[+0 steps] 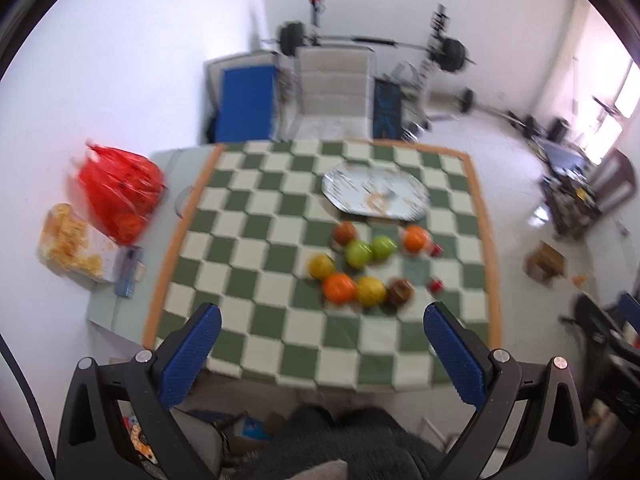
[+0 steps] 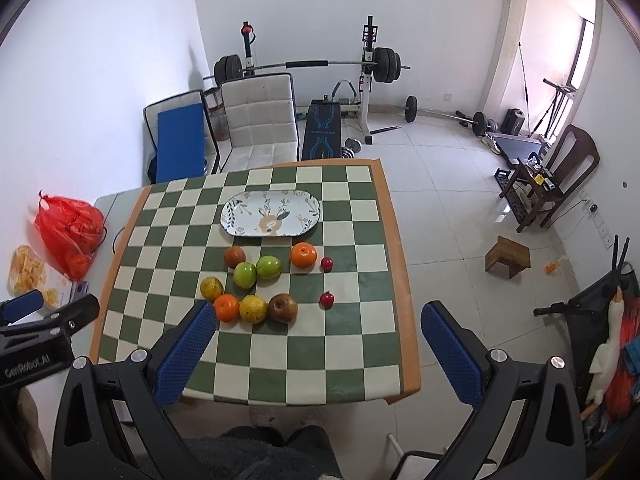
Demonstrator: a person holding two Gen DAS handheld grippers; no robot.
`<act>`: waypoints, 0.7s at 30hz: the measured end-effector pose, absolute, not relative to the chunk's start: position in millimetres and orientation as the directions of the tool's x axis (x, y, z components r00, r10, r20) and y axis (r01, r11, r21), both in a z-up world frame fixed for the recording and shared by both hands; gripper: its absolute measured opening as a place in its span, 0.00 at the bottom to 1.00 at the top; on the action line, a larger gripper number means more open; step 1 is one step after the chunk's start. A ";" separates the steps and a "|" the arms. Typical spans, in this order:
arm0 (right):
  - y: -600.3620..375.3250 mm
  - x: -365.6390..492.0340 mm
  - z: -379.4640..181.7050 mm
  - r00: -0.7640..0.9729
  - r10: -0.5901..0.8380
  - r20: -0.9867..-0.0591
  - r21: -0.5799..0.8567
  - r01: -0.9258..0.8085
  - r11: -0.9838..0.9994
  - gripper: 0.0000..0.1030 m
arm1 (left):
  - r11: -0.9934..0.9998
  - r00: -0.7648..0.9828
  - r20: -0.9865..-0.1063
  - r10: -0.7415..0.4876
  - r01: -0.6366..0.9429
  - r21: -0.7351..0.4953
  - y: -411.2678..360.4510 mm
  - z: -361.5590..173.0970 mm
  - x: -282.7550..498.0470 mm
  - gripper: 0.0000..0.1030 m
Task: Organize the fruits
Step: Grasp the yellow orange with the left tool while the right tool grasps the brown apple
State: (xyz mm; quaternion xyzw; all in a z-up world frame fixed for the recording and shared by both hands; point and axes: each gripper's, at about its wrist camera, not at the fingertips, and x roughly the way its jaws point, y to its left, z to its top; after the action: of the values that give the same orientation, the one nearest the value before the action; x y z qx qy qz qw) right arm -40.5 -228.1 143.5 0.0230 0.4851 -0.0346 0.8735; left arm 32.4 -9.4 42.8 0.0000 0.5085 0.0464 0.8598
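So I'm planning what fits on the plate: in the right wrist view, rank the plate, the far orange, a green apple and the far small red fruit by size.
1. plate
2. far orange and green apple, too alike to rank
3. small red fruit

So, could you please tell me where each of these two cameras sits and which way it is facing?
Left wrist view: sits on the left tongs, held high at the near table edge, looking down across the green-and-white checkered tablecloth; its open blue pads and the person's dark-clothed lap show.
Right wrist view: sits on the right tongs, further right, facing the same way; its open pads, the lap and the left tongs show.
Shared: the oval floral plate, loose fruit, red plastic bag.
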 end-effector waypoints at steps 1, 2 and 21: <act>-229.2 -34.5 139.1 0.541 -0.018 -0.841 0.035 0.088 0.996 1.00 | 0.992 0.494 -0.861 0.118 -0.103 0.077 -7.0 40.1 39.1 1.00; -238.3 -21.3 145.2 0.548 -0.008 -0.837 0.050 0.092 0.994 1.00 | 0.987 0.507 -0.848 0.156 -0.123 0.108 -4.1 35.6 46.6 1.00; -243.5 122.7 -206.7 0.108 0.203 -0.973 0.228 0.343 0.911 1.00 | 0.996 -0.066 -0.996 0.067 -0.059 0.071 46.0 -264.2 241.7 0.95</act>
State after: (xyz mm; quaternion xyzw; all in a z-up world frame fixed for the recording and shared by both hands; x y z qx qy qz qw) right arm 122.7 -243.5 -206.7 0.2048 0.6660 -0.0490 0.7156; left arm 241.7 46.0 -264.2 0.0027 0.7286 0.0459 0.6834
